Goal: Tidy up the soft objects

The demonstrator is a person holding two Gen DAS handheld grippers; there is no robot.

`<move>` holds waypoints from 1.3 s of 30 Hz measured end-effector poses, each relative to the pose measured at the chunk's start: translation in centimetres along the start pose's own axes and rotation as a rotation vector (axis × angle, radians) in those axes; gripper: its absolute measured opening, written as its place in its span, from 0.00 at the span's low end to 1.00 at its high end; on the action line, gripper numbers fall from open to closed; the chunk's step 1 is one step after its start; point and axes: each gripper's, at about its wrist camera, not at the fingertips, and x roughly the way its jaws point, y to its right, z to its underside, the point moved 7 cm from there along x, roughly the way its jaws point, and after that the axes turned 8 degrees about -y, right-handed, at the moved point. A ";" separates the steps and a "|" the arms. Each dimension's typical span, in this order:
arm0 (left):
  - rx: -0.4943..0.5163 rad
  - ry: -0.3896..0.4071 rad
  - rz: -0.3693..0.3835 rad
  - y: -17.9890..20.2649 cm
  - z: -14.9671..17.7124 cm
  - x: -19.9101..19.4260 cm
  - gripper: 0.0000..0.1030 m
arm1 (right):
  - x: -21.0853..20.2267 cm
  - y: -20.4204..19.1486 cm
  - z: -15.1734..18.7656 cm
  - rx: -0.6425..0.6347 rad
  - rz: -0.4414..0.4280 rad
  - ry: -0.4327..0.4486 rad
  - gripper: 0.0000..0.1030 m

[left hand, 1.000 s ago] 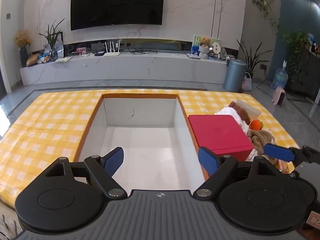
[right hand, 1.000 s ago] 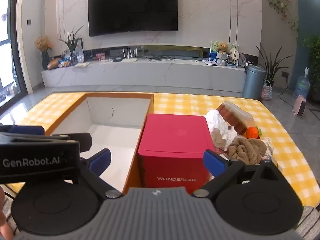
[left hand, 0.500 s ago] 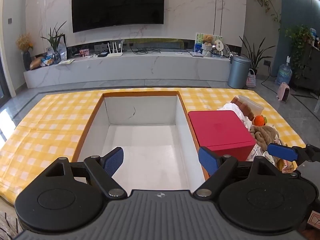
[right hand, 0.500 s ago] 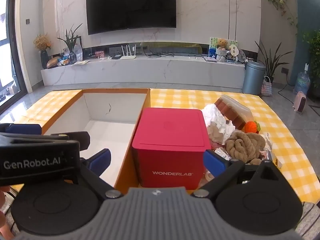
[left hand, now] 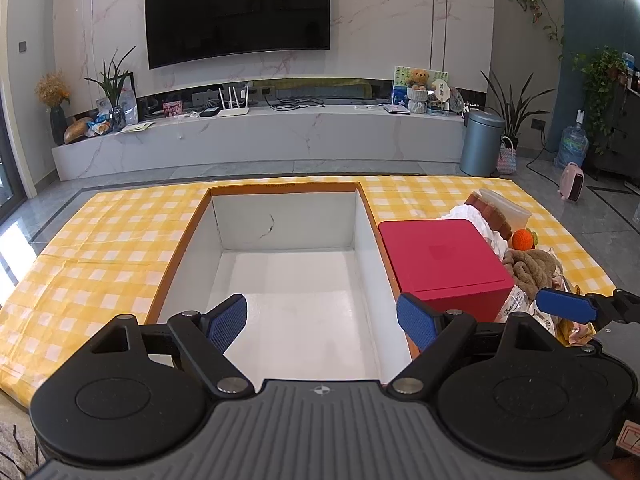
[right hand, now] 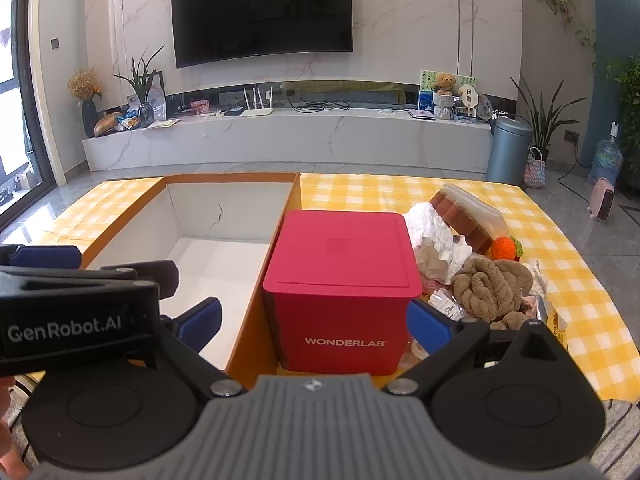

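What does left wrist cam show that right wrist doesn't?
Left only: the full white floor of the open box, plus the right claw's blue fingertip. Right only: the WONDERLAB lettering on the red box, plus the left claw's GenRobot.AI body. Both: the open box, red box, brown knotted towel, orange knit toy, checked cloth.

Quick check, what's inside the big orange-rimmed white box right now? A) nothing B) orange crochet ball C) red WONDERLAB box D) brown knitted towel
A: the orange-rimmed white box shows only its bare white floor; the red lidded WONDERLAB box, the brown knitted towel and the orange crochet ball all sit outside it, on its right.
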 end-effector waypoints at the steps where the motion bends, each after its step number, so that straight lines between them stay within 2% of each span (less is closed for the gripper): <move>1: 0.001 0.001 -0.002 0.0 0.0 0.0 0.96 | 0.0 0.0 0.0 0.001 -0.003 -0.003 0.94; 39: 0.021 -0.006 -0.017 0.2 0.2 0.1 0.96 | 0.2 0.1 0.2 0.001 -0.005 -0.013 0.94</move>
